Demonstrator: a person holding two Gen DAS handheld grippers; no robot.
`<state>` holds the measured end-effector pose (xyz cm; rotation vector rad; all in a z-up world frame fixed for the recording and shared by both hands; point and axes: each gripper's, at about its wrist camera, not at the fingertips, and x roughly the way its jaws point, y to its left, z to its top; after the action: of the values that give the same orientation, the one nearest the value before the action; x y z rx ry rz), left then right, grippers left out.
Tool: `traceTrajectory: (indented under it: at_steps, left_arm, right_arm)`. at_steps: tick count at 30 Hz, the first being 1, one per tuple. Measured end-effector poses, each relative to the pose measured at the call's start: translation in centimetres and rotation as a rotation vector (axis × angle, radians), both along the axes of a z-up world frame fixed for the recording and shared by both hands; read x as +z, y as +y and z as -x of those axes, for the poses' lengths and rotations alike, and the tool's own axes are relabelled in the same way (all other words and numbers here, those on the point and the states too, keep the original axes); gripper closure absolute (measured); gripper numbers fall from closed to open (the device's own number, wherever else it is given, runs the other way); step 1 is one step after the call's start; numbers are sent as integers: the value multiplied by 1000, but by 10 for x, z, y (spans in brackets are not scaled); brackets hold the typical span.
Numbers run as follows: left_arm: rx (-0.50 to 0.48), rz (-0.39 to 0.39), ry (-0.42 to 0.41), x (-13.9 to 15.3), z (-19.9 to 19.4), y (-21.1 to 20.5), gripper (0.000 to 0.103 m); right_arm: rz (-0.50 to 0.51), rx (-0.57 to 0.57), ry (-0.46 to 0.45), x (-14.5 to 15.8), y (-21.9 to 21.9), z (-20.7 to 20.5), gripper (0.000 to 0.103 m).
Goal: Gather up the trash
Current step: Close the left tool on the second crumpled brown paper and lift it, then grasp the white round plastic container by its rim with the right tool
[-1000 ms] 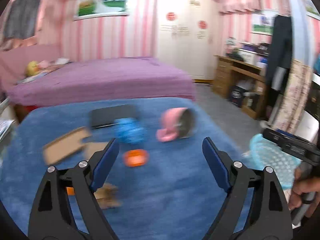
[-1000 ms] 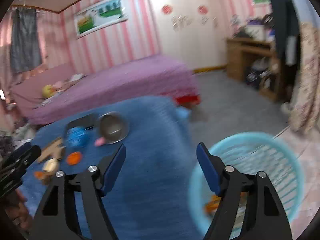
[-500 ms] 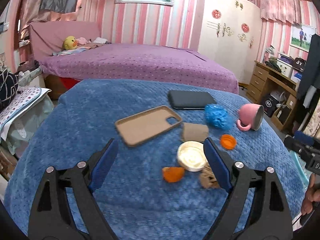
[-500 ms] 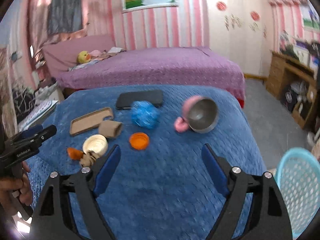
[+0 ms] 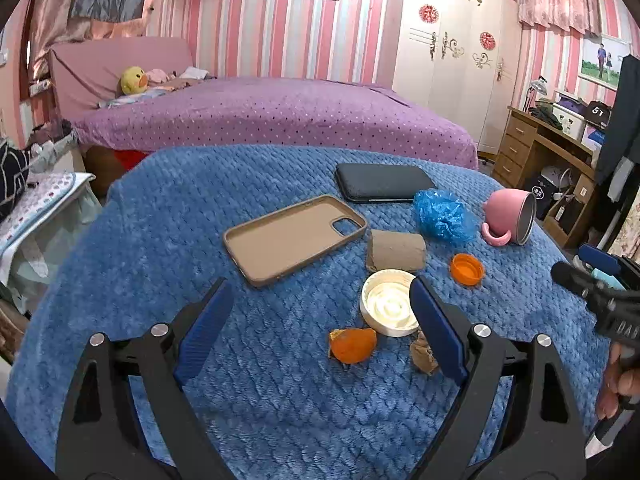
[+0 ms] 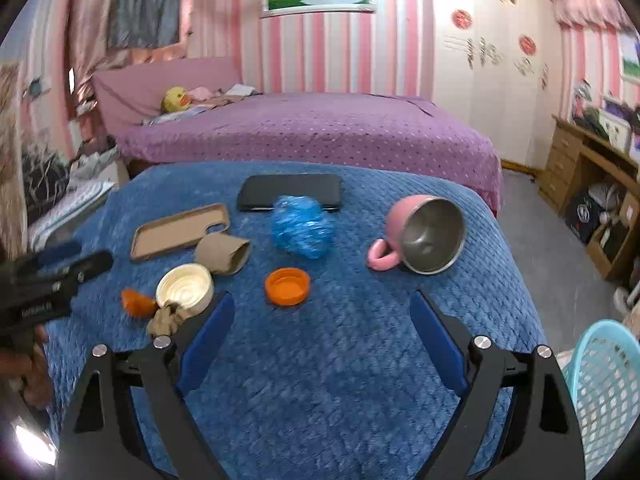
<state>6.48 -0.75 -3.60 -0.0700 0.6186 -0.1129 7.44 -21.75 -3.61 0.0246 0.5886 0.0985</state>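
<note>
Left wrist view: left claw (image 5: 316, 316) spread wide, empty, hanging over the blue quilted worktop (image 5: 160, 240). Nearest, between its fingers: an orange peel scrap (image 5: 353, 345), beside it a crumpled brown paper bit (image 5: 422, 354), half hidden by the right finger. Just behind, a round white plastic lid (image 5: 386, 308), then a short brown cardboard roll (image 5: 396, 250) and a small orange bottle cap (image 5: 467, 269). Farther, a crumpled blue plastic bag (image 5: 442, 216).

Also on the worktop, probably no trash: a tan phone case (image 5: 294, 238), a black phone (image 5: 382, 187), a pink metal-lined mug (image 5: 510, 218) lying on its side.

Right wrist view: right claw (image 6: 318, 330) spread wide too, nothing between the fingers, the orange cap just ahead of it. At the lower right edge, beside the worktop, a light blue plastic basket (image 6: 604, 392), apparently the place for the trash; contents not visible here.

Progress, as a judgement: six loose trash pieces left on the worktop, none gripped. Most of the work not yet done. Next, likely a pick of the peel or lid by the left claw, of the cap by the right.
</note>
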Motion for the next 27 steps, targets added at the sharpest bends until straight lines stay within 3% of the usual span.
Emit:
traceTrajectory:
  at_steps: [4, 9, 15, 16, 18, 21, 27]
  left_arm:
    - [-41, 9, 8, -4, -2, -11, 16]
    - [-181, -13, 20, -9, 5, -49, 15]
    - [-222, -152, 115, -35, 0, -91, 16]
    - [-225, -157, 122, -38, -2, -92, 17]
    - [-242, -163, 141, -41, -4, -96, 40]
    - [-262, -149, 144, -40, -3, -95, 56]
    - [-234, -104, 56, -17, 7, -80, 58]
  right_arm:
    - [-11, -9, 28, -6, -6, -4, 15]
    - [-7, -18, 41, -10, -9, -8, 15]
    - [-22, -22, 41, -9, -14, -8, 15]
    - [-20, -17, 43, -10, -14, -7, 15]
    - [-9, -14, 46, -11, -13, -7, 15]
    - [-3, -14, 53, -13, -12, -7, 15]
    - [-5, -13, 42, -11, -7, -5, 15]
